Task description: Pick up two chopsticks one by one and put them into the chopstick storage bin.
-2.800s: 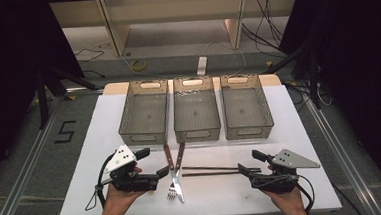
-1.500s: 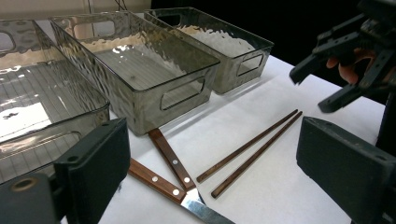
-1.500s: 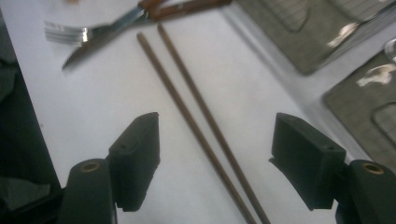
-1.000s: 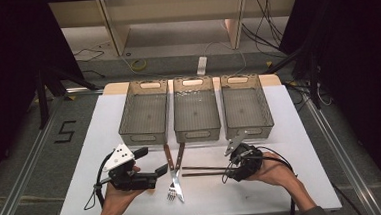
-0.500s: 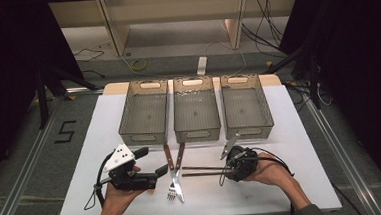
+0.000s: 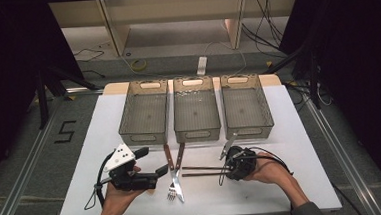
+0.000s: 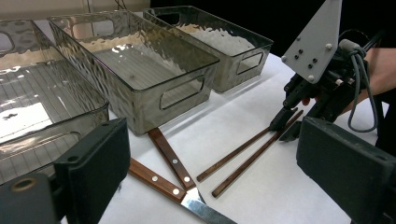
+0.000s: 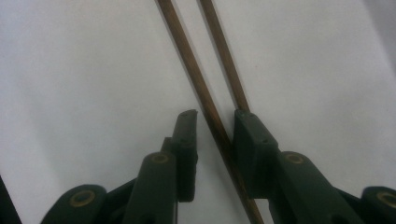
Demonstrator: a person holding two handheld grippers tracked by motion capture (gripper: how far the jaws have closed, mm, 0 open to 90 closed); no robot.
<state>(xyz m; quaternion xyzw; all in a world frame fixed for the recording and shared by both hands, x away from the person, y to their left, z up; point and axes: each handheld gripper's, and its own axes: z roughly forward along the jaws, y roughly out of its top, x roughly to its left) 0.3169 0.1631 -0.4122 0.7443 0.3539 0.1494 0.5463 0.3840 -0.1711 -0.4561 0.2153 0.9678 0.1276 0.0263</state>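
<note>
On white table | right claw (image 8: 215, 135) closing around 2 chopsticks (image 8: 196, 79), not yet clamped | left claw (image 6: 154, 161) open, empty

The table (image 6: 300, 131) is white and stands on a grey floor (image 6: 25, 147). A black "5" (image 6: 65, 131) is marked on the floor at the left, beside a metal rail (image 6: 23, 183). Behind the table there is a pale wooden shelf (image 6: 173, 18), with cables (image 6: 268, 17) and a white power strip (image 6: 202, 65) on the floor. Both sides of the room are dark.
</note>
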